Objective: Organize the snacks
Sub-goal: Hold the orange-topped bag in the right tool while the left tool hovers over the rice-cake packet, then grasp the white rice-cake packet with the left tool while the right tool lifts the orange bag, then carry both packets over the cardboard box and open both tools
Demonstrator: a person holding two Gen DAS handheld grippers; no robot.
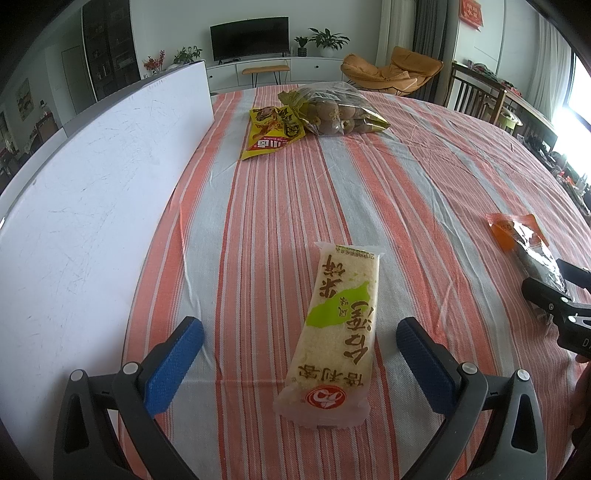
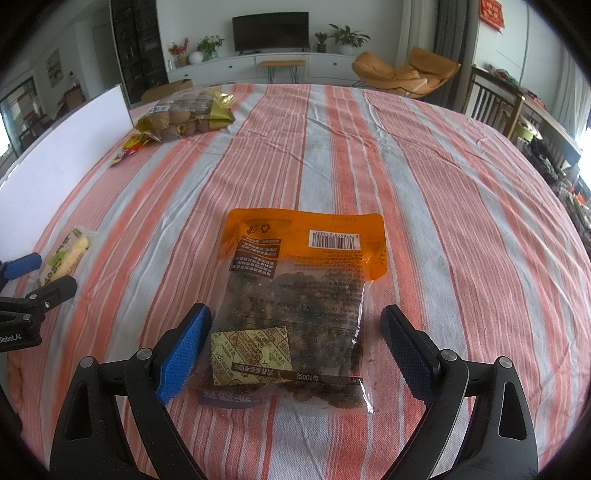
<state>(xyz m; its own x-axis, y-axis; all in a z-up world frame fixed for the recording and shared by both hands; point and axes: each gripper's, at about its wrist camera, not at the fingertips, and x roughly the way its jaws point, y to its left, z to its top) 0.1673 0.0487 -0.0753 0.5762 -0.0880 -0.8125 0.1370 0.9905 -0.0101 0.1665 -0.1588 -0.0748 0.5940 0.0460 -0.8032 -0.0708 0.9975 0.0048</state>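
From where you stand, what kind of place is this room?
Most likely a home living and dining room. A television stands on a low white cabinet with potted plants, an orange lounge chair sits beside it, and the snacks lie on a table under a striped tablecloth.

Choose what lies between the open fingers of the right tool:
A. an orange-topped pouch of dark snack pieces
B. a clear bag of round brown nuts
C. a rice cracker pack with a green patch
A: the right tool is open around the orange-topped pouch, which lies flat on the striped tablecloth.
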